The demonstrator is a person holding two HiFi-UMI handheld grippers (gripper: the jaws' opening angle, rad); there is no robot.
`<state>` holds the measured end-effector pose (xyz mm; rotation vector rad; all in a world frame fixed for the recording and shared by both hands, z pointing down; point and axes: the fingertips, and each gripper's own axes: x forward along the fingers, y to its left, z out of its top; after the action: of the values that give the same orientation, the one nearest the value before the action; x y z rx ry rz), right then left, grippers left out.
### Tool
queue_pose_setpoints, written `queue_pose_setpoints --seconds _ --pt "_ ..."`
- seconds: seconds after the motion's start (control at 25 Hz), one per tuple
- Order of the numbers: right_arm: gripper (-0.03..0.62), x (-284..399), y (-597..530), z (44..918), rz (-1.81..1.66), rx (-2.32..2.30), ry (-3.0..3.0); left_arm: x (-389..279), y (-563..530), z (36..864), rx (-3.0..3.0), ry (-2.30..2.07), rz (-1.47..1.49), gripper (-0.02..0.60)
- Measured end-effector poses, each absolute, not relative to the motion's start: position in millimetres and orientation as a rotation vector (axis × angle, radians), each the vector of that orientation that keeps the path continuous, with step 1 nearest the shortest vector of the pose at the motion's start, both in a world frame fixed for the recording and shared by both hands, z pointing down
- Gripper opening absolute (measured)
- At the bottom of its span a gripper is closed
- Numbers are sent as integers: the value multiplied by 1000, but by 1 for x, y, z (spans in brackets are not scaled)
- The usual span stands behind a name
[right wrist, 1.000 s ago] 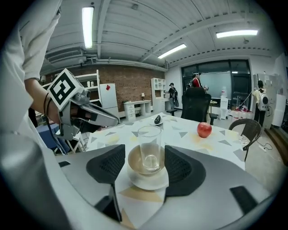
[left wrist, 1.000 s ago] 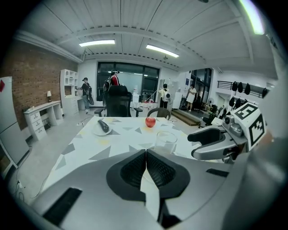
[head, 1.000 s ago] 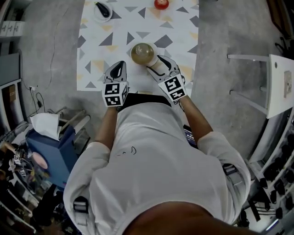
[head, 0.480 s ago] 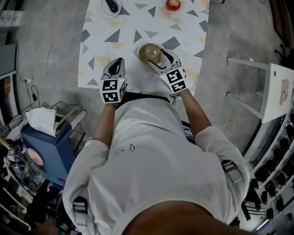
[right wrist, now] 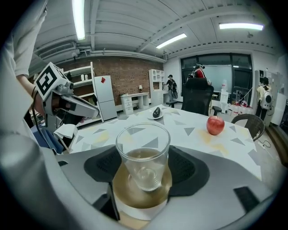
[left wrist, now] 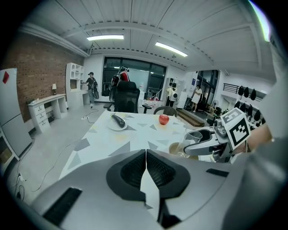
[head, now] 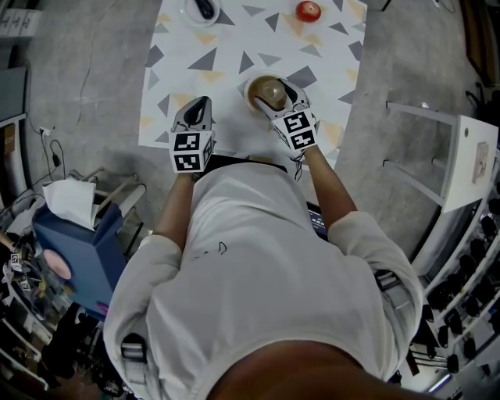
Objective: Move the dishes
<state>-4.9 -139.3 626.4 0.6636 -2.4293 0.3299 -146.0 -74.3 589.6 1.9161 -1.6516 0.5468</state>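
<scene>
Right gripper (right wrist: 143,170) jaws just opening, now wide; glass (right wrist: 143,152) on brown saucer (right wrist: 141,195) stands between, pads clear. Left gripper (left wrist: 145,173) jaws together, empty.

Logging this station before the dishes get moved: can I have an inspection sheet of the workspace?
Surface: table with triangle-patterned cloth.
Job's things: glass on brown saucer; white plate holding dark vegetable, far end.
Clutter: red apple.
Grippers: left gripper shut, empty; right gripper open, jaws have just been opening, glass between them.
Cables: cable on floor, left of table.
Surroundings: blue box at left; white frame at right; people in background.
</scene>
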Motion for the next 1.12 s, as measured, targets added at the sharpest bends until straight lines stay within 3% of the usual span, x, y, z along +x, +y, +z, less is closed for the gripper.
queue_pose_setpoints --seconds 0.24,1.12 --pt "281 -10 -143 626 339 705 -2408 -150 -77 592 1932 -1633 546 21" --pt "275 3 -141 575 301 831 -2428 -114 -108 578 2117 -1507 524 21"
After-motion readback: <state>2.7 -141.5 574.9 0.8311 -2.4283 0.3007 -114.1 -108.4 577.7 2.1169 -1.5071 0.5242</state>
